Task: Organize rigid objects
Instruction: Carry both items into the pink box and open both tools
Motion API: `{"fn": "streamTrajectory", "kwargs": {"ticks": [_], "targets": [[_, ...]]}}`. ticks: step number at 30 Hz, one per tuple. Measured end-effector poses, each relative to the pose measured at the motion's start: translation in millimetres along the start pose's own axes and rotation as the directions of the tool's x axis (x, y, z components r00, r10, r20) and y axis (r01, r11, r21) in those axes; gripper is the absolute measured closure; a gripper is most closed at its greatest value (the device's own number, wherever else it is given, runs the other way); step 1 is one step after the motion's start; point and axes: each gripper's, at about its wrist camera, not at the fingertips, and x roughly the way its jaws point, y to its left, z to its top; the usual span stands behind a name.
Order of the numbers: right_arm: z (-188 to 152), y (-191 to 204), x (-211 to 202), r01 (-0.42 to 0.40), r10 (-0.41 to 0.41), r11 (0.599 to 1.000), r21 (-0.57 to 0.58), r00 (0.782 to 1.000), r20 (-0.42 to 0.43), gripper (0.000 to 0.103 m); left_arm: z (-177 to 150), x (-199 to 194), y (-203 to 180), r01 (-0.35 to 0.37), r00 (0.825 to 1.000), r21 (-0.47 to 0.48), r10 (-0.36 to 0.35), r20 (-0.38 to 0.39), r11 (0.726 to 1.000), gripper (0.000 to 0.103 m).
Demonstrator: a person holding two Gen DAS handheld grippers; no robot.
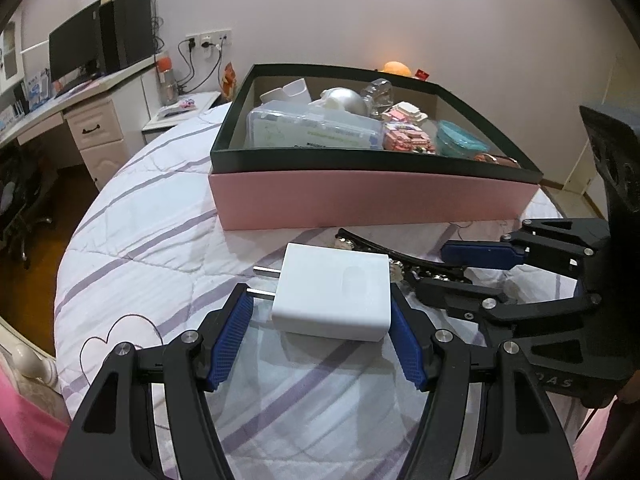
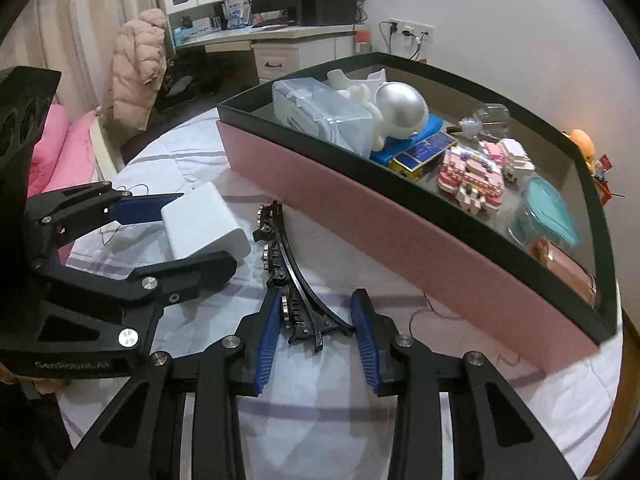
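Observation:
A white plug charger (image 1: 334,296) lies on the striped quilt, prongs to the left. My left gripper (image 1: 320,304) is open around it, a blue pad on each side; it also shows in the right wrist view (image 2: 200,232) around the charger (image 2: 204,226). A black jewelled hair clip (image 2: 288,280) lies in front of the pink box (image 2: 400,216). My right gripper (image 2: 316,316) is open with the clip's near end between its pads; it shows in the left wrist view (image 1: 444,272) over the clip (image 1: 380,250).
The pink box (image 1: 360,200) with a dark green rim holds several items: a clear case (image 1: 312,130), a silver-helmet figure (image 2: 396,112), pink brick models (image 2: 476,176), a teal container (image 2: 548,212). A desk with a monitor (image 1: 76,48) stands beyond the bed.

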Motion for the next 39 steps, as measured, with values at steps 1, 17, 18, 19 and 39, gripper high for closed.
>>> {"fn": "streamTrajectory", "kwargs": {"ticks": [1,17,18,19,39], "targets": [[-2,-1,-4,-0.001,0.001,1.000,0.010,1.000,0.011,0.067,-1,-2,0,0.006,1.000,0.000,-0.006,0.002,1.000,0.036],[-13,-9,-89,0.036,-0.045,0.997,0.061,0.989,0.143,0.067,13,-47,-14,0.031,0.995,0.039,-0.035,0.094,0.999,0.036],[-9,-9,-92,0.039,-0.048,0.997,0.060,0.987,0.154,0.067,17,-50,-15,0.031,0.994,0.042,-0.035,0.104,0.999,0.036],[-5,-9,-98,0.044,-0.054,0.997,0.059,0.984,0.167,0.067,23,-53,-15,0.030,0.993,0.046,-0.035,0.116,0.998,0.036],[97,-121,-73,0.096,-0.132,0.969,0.226,0.980,0.149,0.067,164,8,-37,0.017,0.986,0.083,-0.031,0.162,0.996,0.036]]}}
